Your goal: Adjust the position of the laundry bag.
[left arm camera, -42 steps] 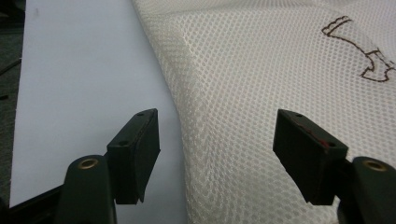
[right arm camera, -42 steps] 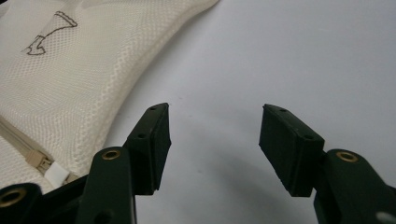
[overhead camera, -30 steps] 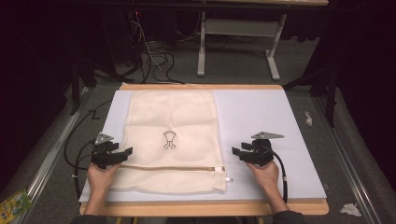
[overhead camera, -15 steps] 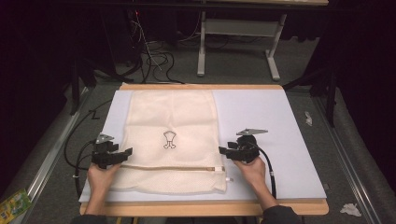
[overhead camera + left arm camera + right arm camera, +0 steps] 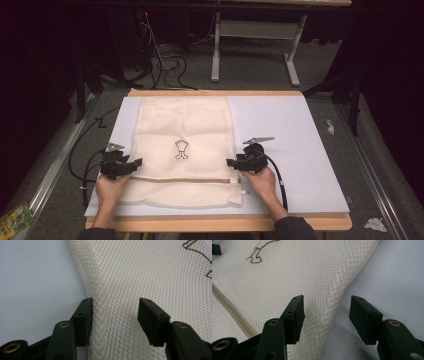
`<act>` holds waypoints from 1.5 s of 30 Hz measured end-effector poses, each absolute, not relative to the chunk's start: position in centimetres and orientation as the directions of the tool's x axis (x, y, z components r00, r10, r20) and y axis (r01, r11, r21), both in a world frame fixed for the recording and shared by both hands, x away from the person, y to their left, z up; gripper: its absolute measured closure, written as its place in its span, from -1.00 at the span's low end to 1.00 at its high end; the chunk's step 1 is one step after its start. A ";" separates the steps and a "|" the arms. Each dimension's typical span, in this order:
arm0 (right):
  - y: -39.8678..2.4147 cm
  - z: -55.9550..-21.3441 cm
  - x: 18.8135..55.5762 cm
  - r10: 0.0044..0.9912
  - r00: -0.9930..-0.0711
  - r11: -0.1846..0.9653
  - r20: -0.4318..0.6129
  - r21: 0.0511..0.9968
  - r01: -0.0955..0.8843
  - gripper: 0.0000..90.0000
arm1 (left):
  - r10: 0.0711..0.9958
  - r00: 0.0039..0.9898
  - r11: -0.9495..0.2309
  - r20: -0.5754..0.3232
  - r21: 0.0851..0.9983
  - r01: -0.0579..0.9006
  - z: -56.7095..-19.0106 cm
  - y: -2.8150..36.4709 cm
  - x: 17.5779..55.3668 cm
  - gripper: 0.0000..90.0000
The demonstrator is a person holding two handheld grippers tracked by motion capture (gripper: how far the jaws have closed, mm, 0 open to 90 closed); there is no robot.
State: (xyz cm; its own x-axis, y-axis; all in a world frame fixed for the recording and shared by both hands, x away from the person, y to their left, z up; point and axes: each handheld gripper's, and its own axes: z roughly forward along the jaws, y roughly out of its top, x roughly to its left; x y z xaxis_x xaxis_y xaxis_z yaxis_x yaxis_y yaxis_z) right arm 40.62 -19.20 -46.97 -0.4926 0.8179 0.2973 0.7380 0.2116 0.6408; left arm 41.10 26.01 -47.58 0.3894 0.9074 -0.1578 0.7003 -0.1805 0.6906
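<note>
The mesh bag (image 5: 184,150) is flanked: left gripper (image 5: 131,166) at nine o'clock, jaws just narrowed around its raised edge; right gripper (image 5: 234,163) at three o'clock, held wide.

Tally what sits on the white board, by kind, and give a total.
Cream mesh laundry bag: 1
Black hand-held tools: 2, left tool and right tool
Total: 3

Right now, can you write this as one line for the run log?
left gripper: closing over mesh laundry bag's left edge, not pinched | right gripper: open at right edge | bag: flat on white mat
</note>
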 end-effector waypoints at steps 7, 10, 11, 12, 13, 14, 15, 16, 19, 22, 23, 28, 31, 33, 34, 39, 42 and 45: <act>-18.6 -47.1 41.5 0.796 -0.512 0.230 0.323 0.622 0.749 0.66 | 0.898 0.410 -0.194 -0.161 0.692 0.696 -47.0 25.6 41.3 0.54; -18.8 -46.9 41.5 0.786 -0.524 0.227 0.327 0.636 0.737 0.86 | 0.894 0.416 -0.199 -0.166 0.686 0.700 -46.7 25.6 41.5 0.80; -18.9 -46.9 41.5 0.785 -0.529 0.231 0.322 0.641 0.732 0.87 | 0.892 0.416 -0.190 -0.178 0.687 0.701 -46.7 25.6 41.6 0.82; -19.1 -46.9 41.5 0.783 -0.528 0.225 0.329 0.642 0.733 0.88 | 0.888 0.419 -0.185 -0.188 0.688 0.702 -46.7 25.7 41.7 0.85; -19.2 -46.9 41.5 0.782 -0.525 0.215 0.336 0.645 0.734 0.88 | 0.887 0.423 -0.191 -0.187 0.685 0.704 -46.6 25.6 41.7 0.85; -19.3 -46.9 41.6 0.781 -0.525 0.210 0.337 0.650 0.730 0.88 | 0.886 0.429 -0.200 -0.179 0.685 0.700 -46.5 25.5 41.8 0.85; -19.4 -46.9 41.6 0.782 -0.526 0.209 0.335 0.654 0.727 0.88 | 0.883 0.437 -0.212 -0.171 0.685 0.697 -46.4 25.3 41.8 0.85; -19.5 -46.8 41.6 0.785 -0.526 0.210 0.328 0.658 0.723 0.88 | 0.880 0.444 -0.219 -0.168 0.685 0.694 -46.3 25.2 41.8 0.86; -19.6 -46.7 41.5 0.788 -0.527 0.212 0.318 0.662 0.718 0.90 | 0.877 0.450 -0.218 -0.170 0.693 0.687 -46.0 24.7 42.0 0.86; -20.2 -46.3 41.4 0.798 -0.526 0.212 0.293 0.680 0.701 0.92 | 0.873 0.458 -0.225 -0.167 0.697 0.681 -45.8 24.1 42.2 0.88; -20.4 -46.3 41.4 0.799 -0.527 0.210 0.289 0.688 0.695 0.92 | 0.871 0.462 -0.225 -0.167 0.700 0.678 -45.8 23.9 42.3 0.88; -21.2 -46.3 41.4 0.803 -0.518 0.200 0.294 0.686 0.700 0.92 | 0.871 0.461 -0.217 -0.170 0.709 0.671 -45.8 23.2 42.5 0.89; -21.9 -46.1 41.3 0.810 -0.514 0.200 0.283 0.691 0.695 0.92 | 0.869 0.462 -0.208 -0.178 0.716 0.666 -45.9 22.8 42.5 0.90; -22.2 -46.0 41.2 0.814 -0.511 0.197 0.277 0.696 0.691 0.92 | 0.867 0.460 -0.194 -0.194 0.717 0.669 -45.9 22.5 42.6 0.90; -22.2 -46.0 41.2 0.814 -0.511 0.197 0.277 0.696 0.691 0.92 | 0.865 0.463 -0.197 -0.193 0.718 0.667 -45.9 22.3 42.7 0.90; -23.5 -46.0 41.3 0.827 -0.490 0.177 0.274 0.701 0.691 0.92 | 0.855 0.478 -0.197 -0.199 0.729 0.655 -45.9 21.1 43.0 0.90; -24.6 -45.9 41.2 0.839 -0.470 0.161 0.274 0.699 0.696 0.92 | 0.849 0.488 -0.200 -0.201 0.732 0.651 -45.8 20.5 43.3 0.90; -25.1 -45.8 41.2 0.845 -0.461 0.155 0.271 0.701 0.696 0.92 | 0.840 0.500 -0.197 -0.212 0.739 0.645 -45.7 19.9 43.4 0.90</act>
State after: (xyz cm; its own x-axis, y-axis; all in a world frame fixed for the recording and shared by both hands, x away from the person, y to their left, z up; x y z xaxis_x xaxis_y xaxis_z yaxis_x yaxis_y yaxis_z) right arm 41.17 -25.10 -45.84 -0.4612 0.8450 0.2708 0.6959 0.1551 0.7012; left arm 43.42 19.91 -45.67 0.4998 0.8398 -0.2119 0.6446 -0.1973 0.7387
